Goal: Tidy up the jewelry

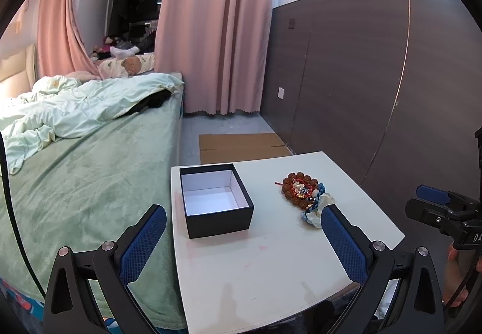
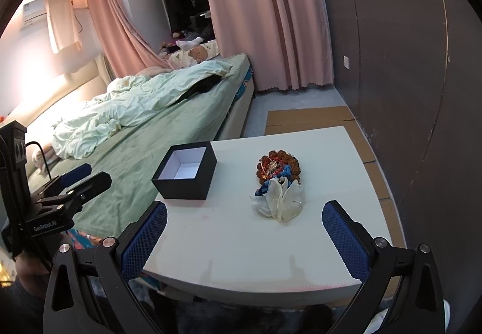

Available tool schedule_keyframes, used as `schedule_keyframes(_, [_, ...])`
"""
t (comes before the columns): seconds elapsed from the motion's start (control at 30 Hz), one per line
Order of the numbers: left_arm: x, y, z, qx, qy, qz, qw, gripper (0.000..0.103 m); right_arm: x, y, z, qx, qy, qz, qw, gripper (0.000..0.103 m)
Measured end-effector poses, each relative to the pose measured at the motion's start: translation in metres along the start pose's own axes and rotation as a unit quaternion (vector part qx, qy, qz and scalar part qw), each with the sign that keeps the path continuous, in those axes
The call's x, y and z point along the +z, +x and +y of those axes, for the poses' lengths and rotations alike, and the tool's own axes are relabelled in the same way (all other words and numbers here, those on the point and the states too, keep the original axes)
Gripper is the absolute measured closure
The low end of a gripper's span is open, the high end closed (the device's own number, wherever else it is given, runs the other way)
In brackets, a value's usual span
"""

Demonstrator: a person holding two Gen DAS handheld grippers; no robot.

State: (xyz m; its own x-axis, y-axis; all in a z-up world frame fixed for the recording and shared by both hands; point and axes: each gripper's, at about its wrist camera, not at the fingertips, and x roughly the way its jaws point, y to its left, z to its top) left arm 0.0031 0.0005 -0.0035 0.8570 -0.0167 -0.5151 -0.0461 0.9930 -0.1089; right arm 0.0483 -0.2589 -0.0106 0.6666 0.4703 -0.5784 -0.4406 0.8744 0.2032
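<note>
the jewelry lies in one small heap on the white surface, right of the box and apart from it. in the heap: one bracelet of brown beads with red thread and something glinting at its middle, one blue braided cord, and one pale shell-like piece at the near end, overlapping the cord. the box is the only container, black outside and white inside, open at the top, with nothing in it; it sits at the surface's far left corner, by the bed.

the right gripper hovers over the near edge with its two blue-padded fingers wide apart; the heap lies ahead of them, roughly between their lines, not touching either. the left gripper is likewise spread wide, holding nothing; in its view the box is ahead between the fingers and the heap sits just beyond the right fingertip, which hides part of the pale piece. flattened cardboard lies on the floor beyond the surface.
</note>
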Motion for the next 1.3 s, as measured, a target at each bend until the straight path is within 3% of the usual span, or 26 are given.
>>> schedule_keyframes(1.3, [-0.0036, -0.0023, -0.0062, -0.003, -0.006, -0.005, 1.0, 0.0, -0.0028, -0.0061, 0.0044, -0.008, -0.01, -0.009, 1.0, 0.0])
